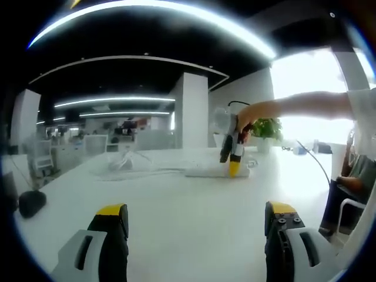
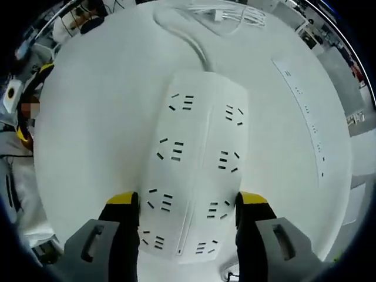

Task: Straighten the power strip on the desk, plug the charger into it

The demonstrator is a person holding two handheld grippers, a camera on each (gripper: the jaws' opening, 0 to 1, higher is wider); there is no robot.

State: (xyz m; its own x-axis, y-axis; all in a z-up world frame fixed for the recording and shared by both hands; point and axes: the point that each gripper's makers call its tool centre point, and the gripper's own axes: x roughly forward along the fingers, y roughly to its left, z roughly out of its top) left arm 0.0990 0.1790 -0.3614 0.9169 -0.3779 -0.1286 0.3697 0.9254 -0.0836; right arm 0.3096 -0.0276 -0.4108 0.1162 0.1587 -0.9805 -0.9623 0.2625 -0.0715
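The right tool (image 2: 187,205) points down with its jaws straddling the near end of the power strip (image 2: 197,158), touching both sides. The strip lies flat on the white tabletop (image 2: 94,117). The left tool (image 1: 197,218) hovers released, well short of the strip, aimed level at it.

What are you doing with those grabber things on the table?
A person holds a gripper in each hand at a white desk. The right gripper is down over the white power strip, its yellow-tipped fingers on either side of one end, likely to straighten it. The left gripper hangs open above the bare desk, holding nothing. A coil of white cable lies beyond the strip. Every socket that shows is empty, so the charger is not yet plugged in.
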